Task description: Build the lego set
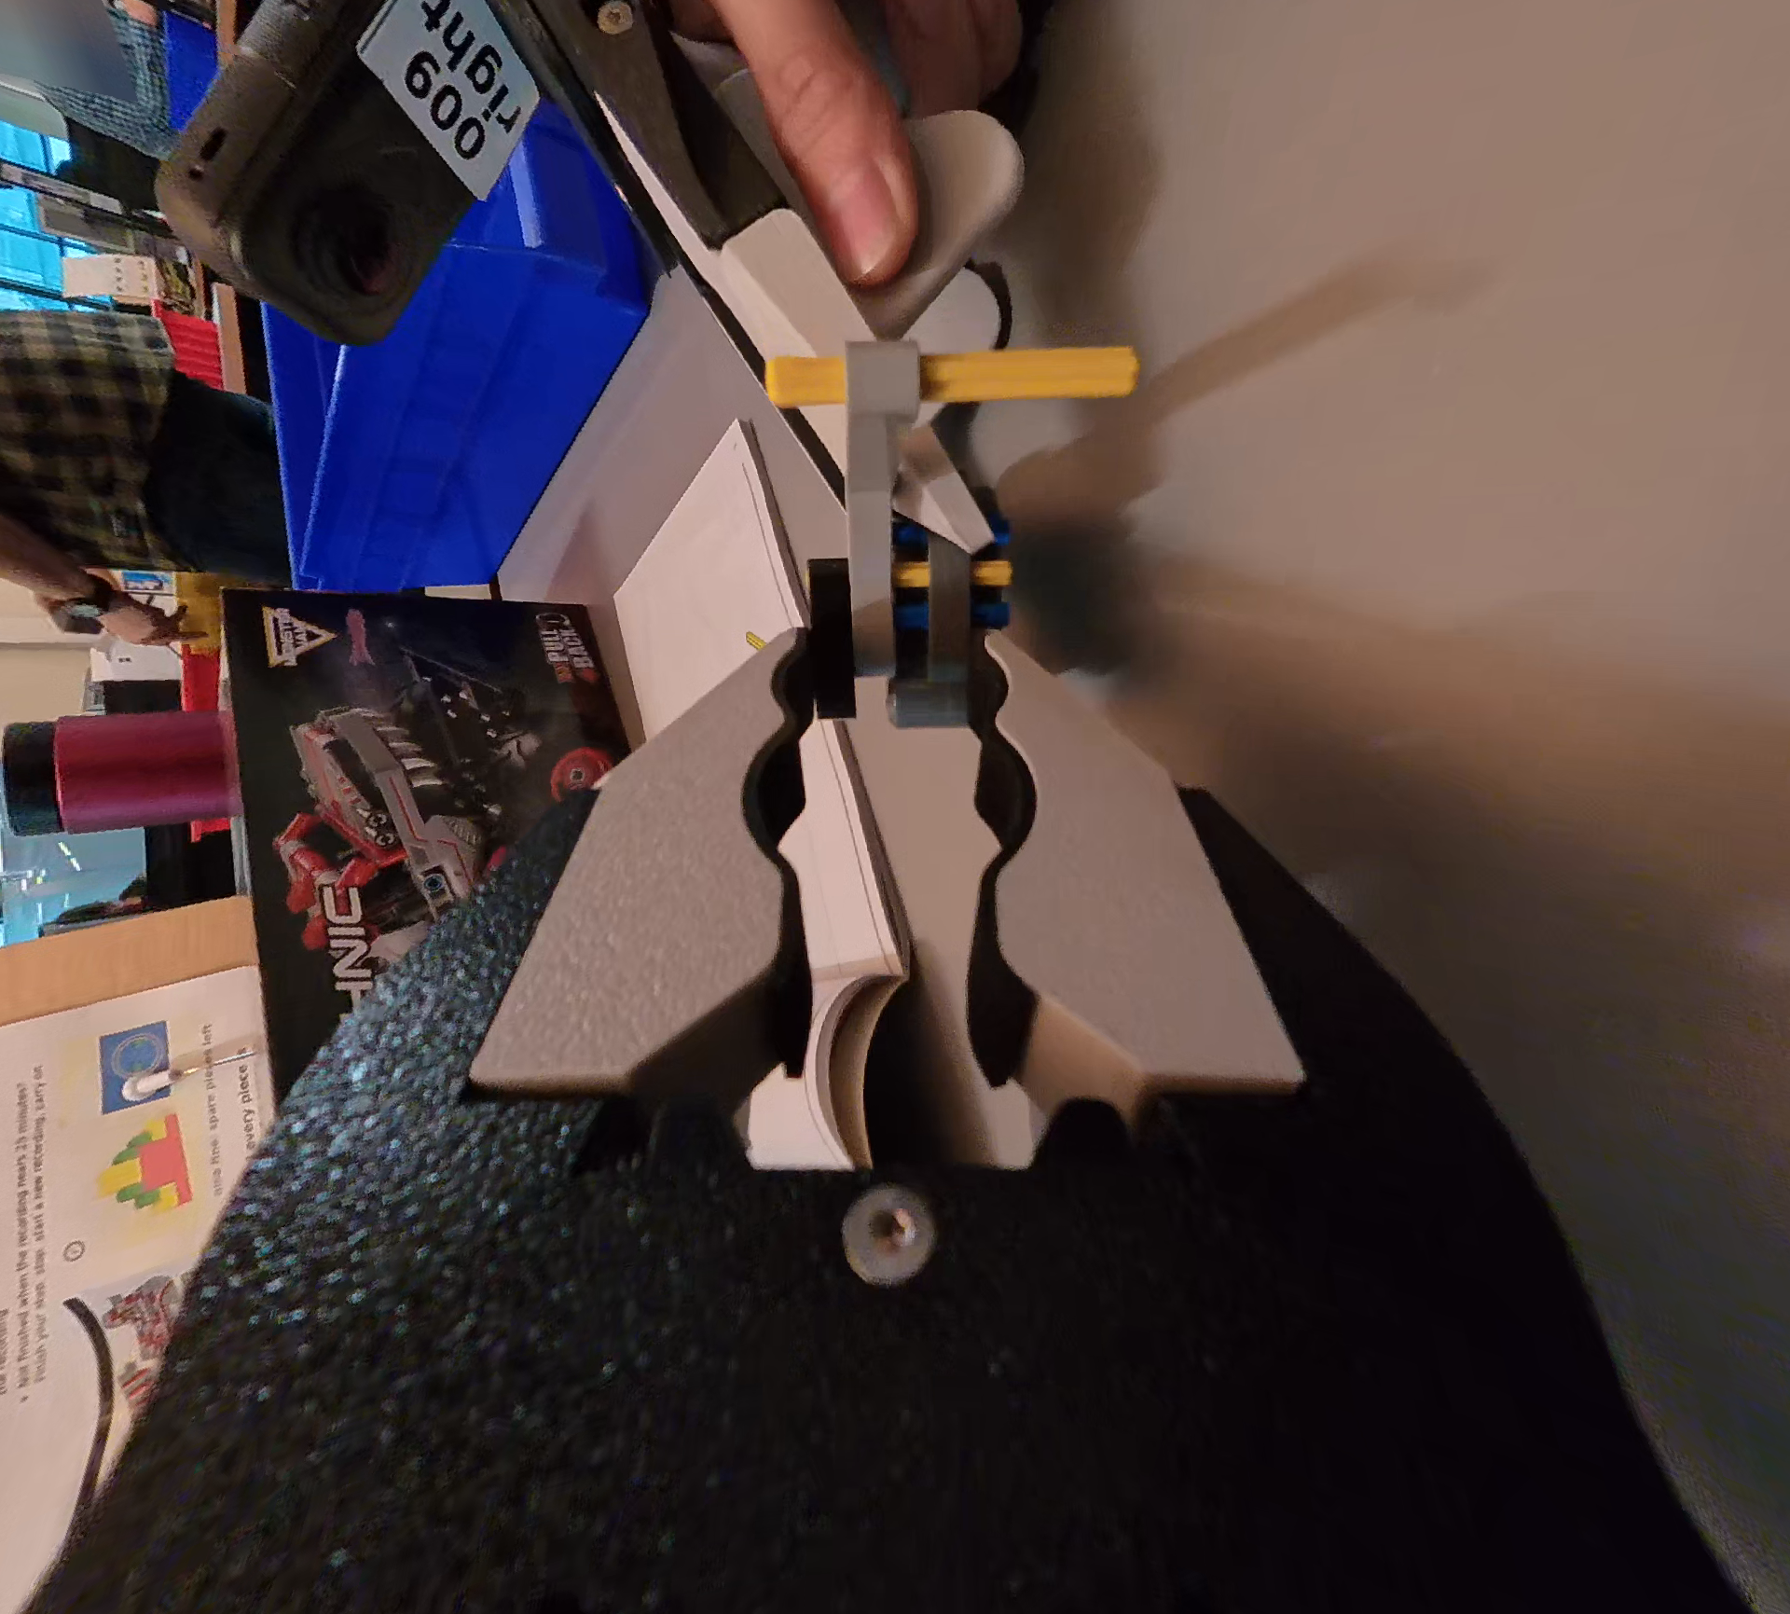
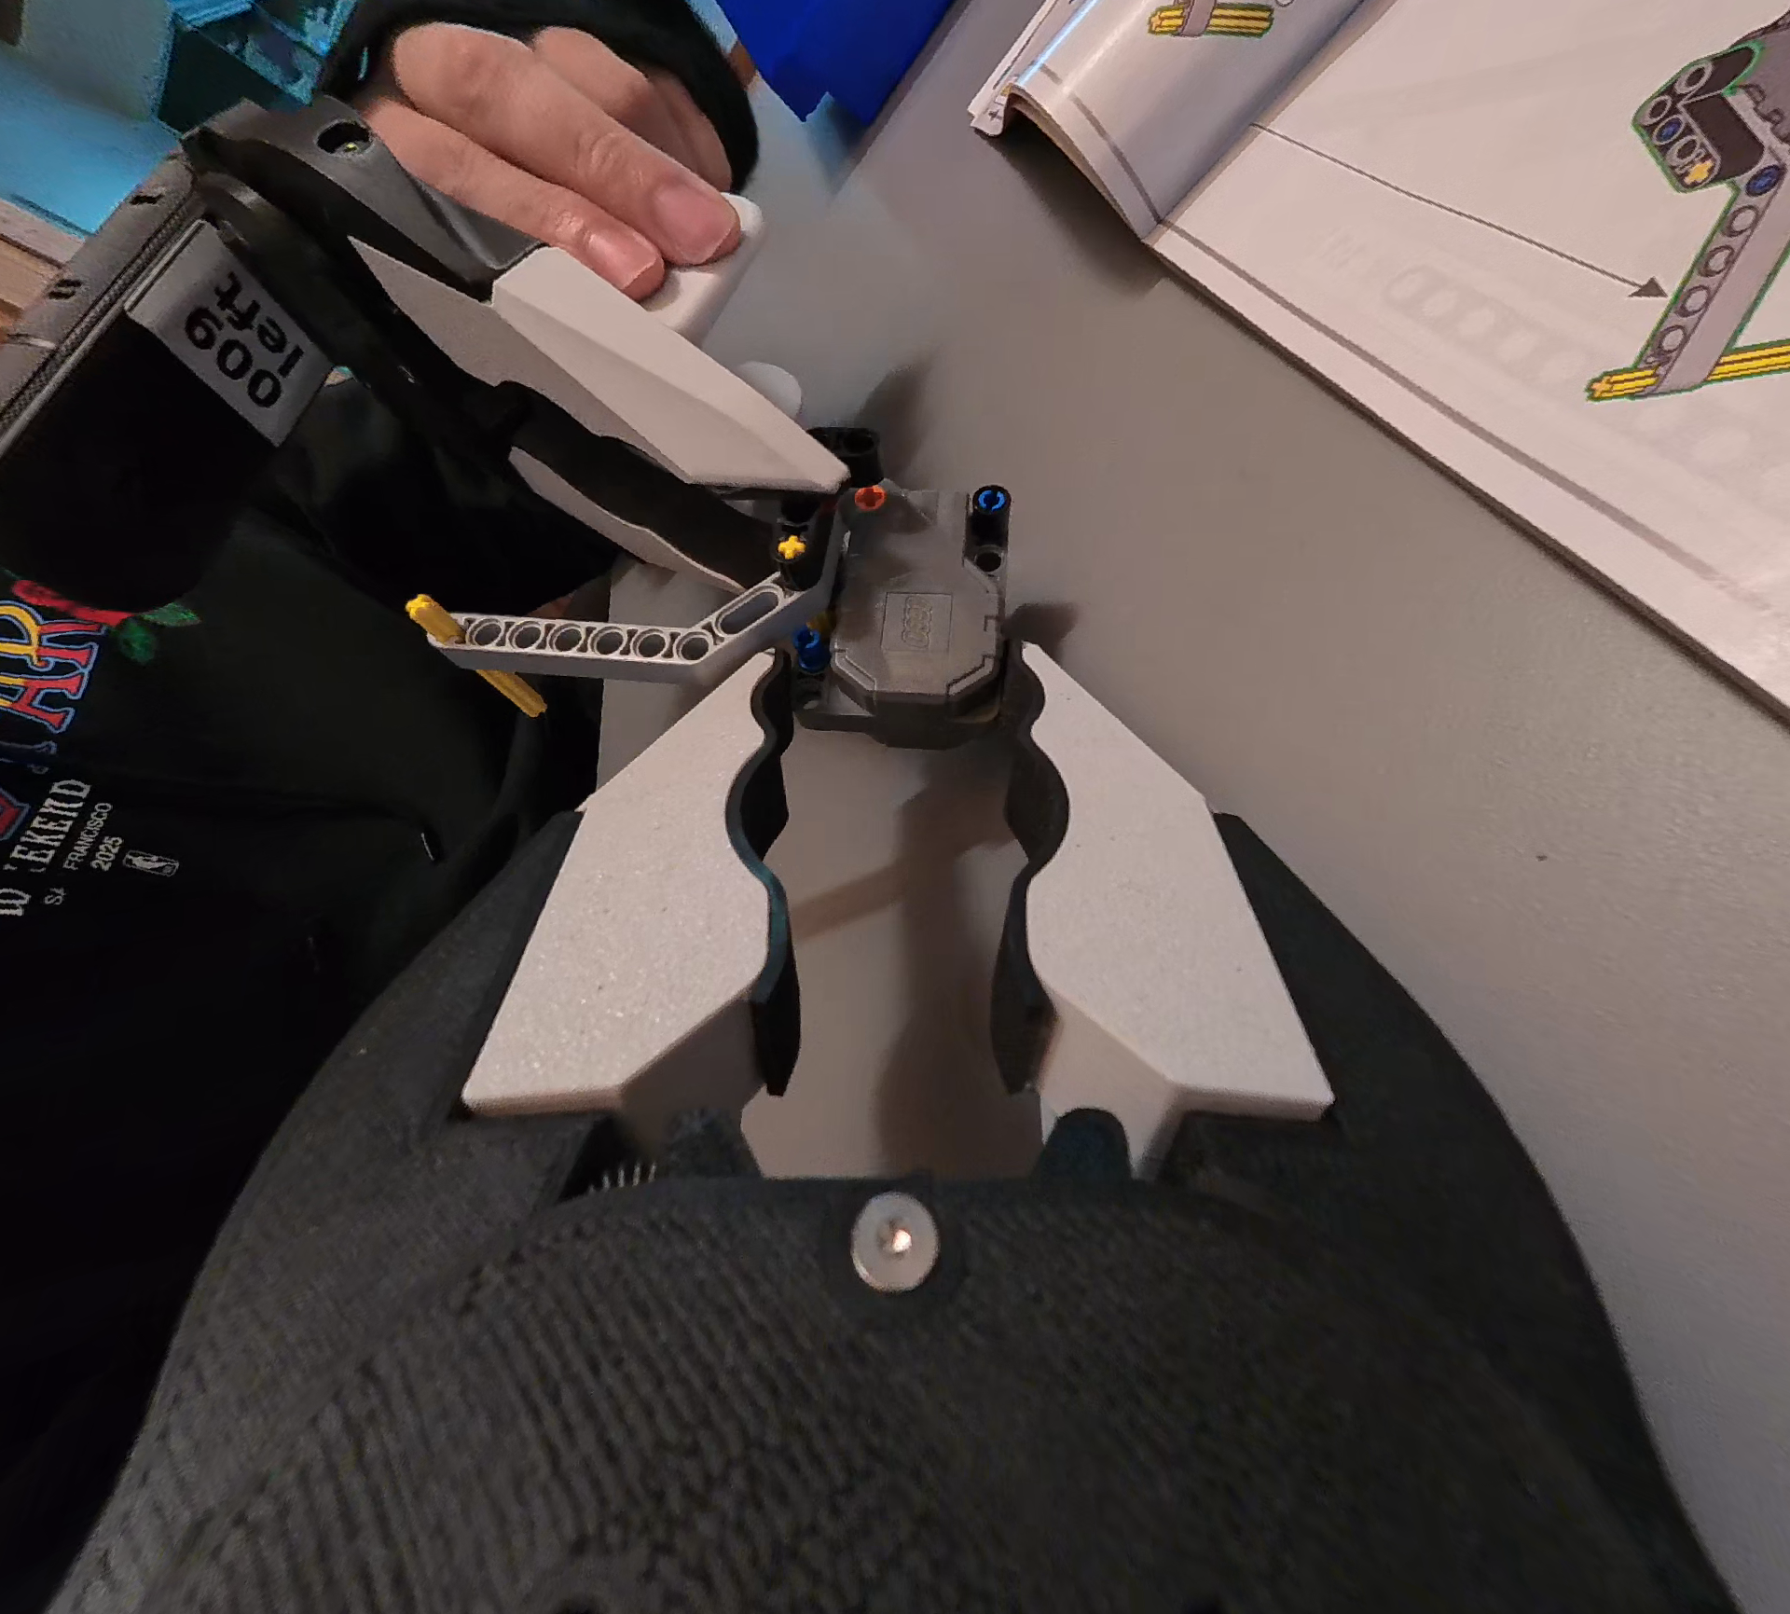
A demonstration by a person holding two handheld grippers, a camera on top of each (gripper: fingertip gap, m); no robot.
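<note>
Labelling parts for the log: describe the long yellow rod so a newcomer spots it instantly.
Start at the grey table, where both grippers meet over a small Lego assembly built around a dark grey block. A bent light-grey beam with a row of holes sticks out from it toward the person. The yellow rod crosses that beam's far end; it is far longer than the short blue pins and yellow stub near the block.

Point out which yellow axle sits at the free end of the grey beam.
The long yellow axle crossing the beam's far tip; the other yellow axle end sits beside the motor block.
</note>
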